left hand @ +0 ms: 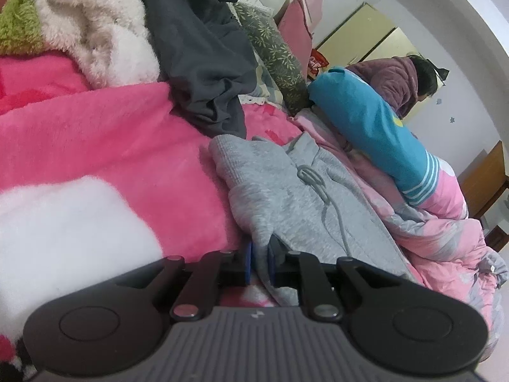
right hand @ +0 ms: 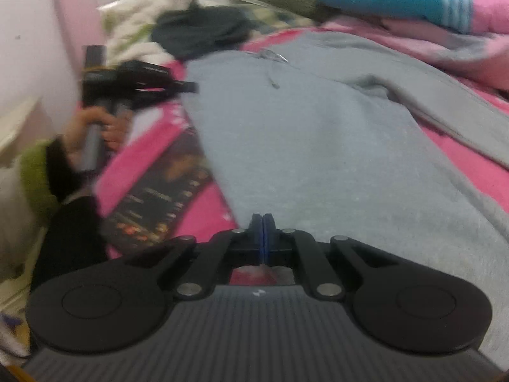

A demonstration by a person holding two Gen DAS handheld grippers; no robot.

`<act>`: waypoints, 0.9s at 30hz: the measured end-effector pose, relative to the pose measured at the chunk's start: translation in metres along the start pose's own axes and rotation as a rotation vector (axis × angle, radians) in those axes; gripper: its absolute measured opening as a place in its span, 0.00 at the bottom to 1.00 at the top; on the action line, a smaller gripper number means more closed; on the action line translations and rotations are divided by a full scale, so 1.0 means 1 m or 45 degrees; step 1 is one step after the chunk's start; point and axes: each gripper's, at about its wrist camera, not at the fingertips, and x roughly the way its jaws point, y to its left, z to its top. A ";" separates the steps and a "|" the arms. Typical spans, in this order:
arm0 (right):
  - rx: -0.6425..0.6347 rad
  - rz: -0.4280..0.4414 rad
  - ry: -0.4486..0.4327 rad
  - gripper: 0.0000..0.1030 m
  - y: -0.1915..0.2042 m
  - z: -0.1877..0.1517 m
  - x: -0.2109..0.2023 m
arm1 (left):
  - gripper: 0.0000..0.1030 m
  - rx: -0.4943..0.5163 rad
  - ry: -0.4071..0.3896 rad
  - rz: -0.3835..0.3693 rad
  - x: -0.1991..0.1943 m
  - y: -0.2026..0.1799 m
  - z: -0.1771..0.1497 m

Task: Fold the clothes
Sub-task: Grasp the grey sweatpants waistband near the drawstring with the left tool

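Grey drawstring sweatpants (left hand: 286,184) lie spread over a pink fleece blanket (left hand: 95,133) on a bed. My left gripper (left hand: 259,261) is shut on a bunched fold at the waistband end, grey cloth squeezed between its blue pads. In the right wrist view the sweatpants (right hand: 318,143) stretch away from me, and the left gripper (right hand: 187,87) shows at their far left corner, held by a hand (right hand: 95,127) in a green sleeve. My right gripper (right hand: 263,222) has its pads pressed together at the garment's near edge. No cloth shows between them.
A dark grey garment (left hand: 197,63) and a white fluffy one (left hand: 95,31) are piled at the back of the bed. A blue striped cushion (left hand: 366,121) and a pink quilt (left hand: 445,238) lie to the right. A person in a purple jacket (left hand: 391,79) sits beyond.
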 end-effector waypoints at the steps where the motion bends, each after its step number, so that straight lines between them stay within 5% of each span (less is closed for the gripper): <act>1: -0.007 -0.008 -0.014 0.03 -0.004 0.005 -0.003 | 0.13 0.004 -0.002 0.000 0.000 -0.001 0.000; 4: 0.124 -0.098 -0.082 0.03 -0.039 0.026 0.006 | 0.13 0.001 -0.003 -0.011 0.000 0.000 -0.001; 7: 0.192 -0.071 -0.053 0.03 -0.053 0.027 0.031 | 0.13 0.000 -0.003 -0.014 0.000 0.001 -0.001; 13: 0.042 0.271 0.003 0.03 0.005 0.000 0.017 | 0.14 -0.009 -0.010 -0.040 -0.001 0.003 -0.001; 19: 0.174 0.020 -0.072 0.05 -0.046 0.041 0.033 | 0.14 -0.012 -0.017 -0.051 -0.001 0.004 -0.001; 22: 0.218 -0.097 -0.003 0.05 -0.066 0.062 0.073 | 0.14 -0.013 -0.018 -0.054 0.000 0.005 -0.001; 25: 0.217 -0.053 0.053 0.05 -0.044 0.067 0.104 | 0.15 -0.017 -0.022 -0.061 0.000 0.006 -0.001; 27: 0.160 0.074 0.044 0.04 -0.022 0.068 0.104 | 0.15 -0.021 -0.023 -0.066 0.000 0.006 -0.001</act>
